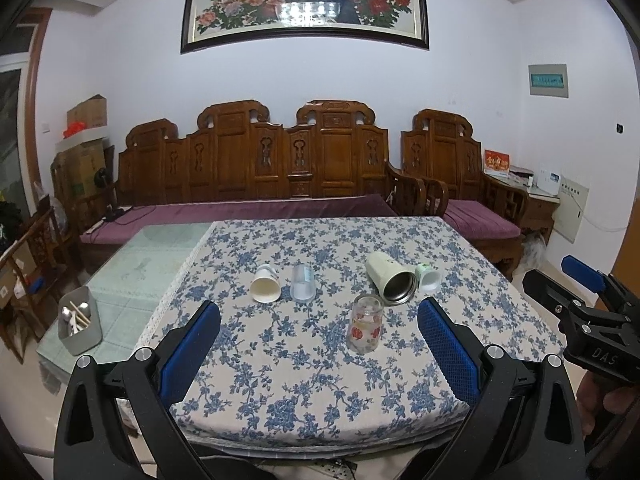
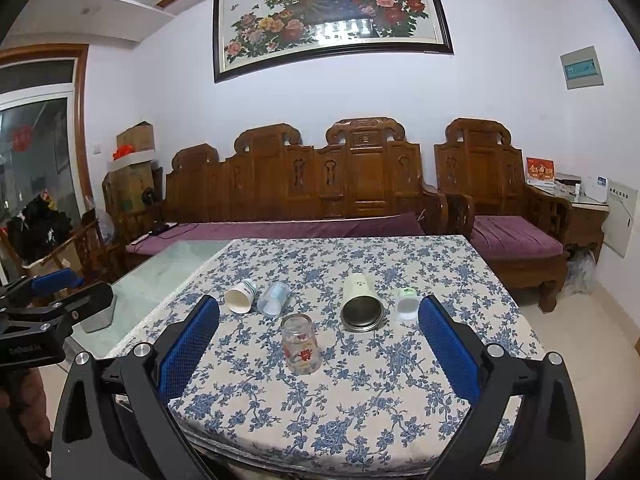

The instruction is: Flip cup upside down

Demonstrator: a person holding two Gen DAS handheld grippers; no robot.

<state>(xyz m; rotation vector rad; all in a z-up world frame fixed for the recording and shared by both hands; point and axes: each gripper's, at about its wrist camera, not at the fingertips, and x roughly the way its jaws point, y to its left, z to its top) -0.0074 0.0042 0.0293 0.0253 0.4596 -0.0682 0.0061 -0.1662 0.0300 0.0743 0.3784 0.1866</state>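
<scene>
A clear glass cup with red flowers [image 1: 365,324] stands upright on the blue-flowered tablecloth [image 1: 304,368]; it also shows in the right wrist view [image 2: 300,345]. Behind it lie a white paper cup [image 1: 265,285], a clear plastic cup [image 1: 303,283], a cream metal-lined tumbler [image 1: 390,278] and a small white cup [image 1: 429,277], all on their sides. My left gripper [image 1: 319,320] is open and empty, short of the glass. My right gripper [image 2: 319,316] is open and empty, near the table's front edge.
A grey utensil holder [image 1: 79,326] with chopsticks and spoons stands on the green glass tabletop [image 1: 148,256] at left. A carved wooden sofa [image 1: 256,168] with purple cushions is behind the table. The right gripper shows at the right edge of the left wrist view [image 1: 592,312].
</scene>
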